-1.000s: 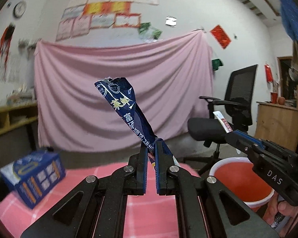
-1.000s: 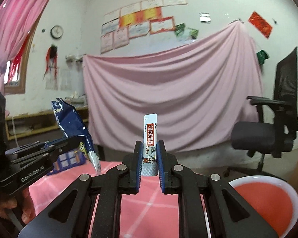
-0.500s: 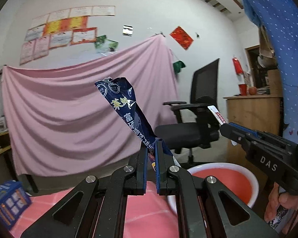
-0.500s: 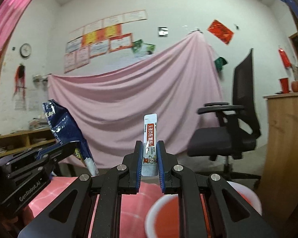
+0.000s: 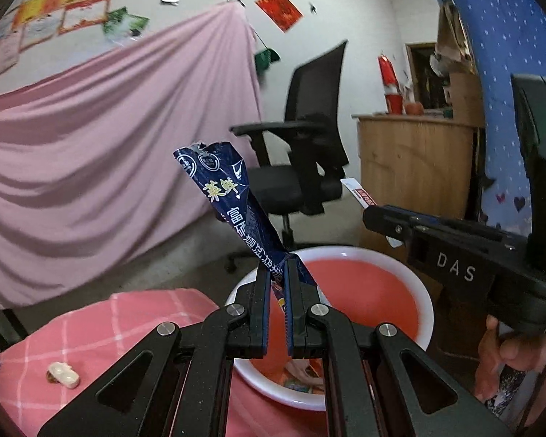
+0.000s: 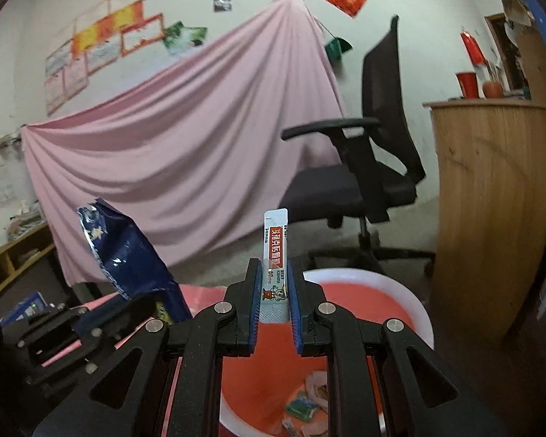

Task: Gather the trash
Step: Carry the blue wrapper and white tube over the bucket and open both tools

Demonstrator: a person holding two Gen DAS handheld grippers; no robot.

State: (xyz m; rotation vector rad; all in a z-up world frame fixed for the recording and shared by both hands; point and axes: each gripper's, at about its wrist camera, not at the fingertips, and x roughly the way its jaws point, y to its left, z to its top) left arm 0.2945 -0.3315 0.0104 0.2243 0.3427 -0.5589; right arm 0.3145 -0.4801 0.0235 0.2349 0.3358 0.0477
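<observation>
Both pieces of trash are in the air and the carry to the bin looks nearly done. The left gripper (image 5: 277,284) is clamped on a dark blue snack wrapper (image 5: 233,204), which stands up and leans away to the left of its jaws, crumpled into a twisted cone with a torn top edge and yellow and white print. The right gripper (image 6: 275,291) pinches a slim white sachet (image 6: 274,255) with a red label, held upright between the blue pads. Below both tools sits the red bin (image 6: 424,313) with a white rim, beside the edge of the pink checked tablecloth (image 5: 91,327); a few scraps already lie at its bottom. Judging from this, the step in hand is the drop: each tool needs to be over the open mouth, then the jaws let go so the wrapper and sachet fall inside. The wrapper is light and springy and may cling to a pad, so a slight downward tilt would help. A small white object (image 5: 63,374) on the cloth looks like a candidate for the next pick.
</observation>
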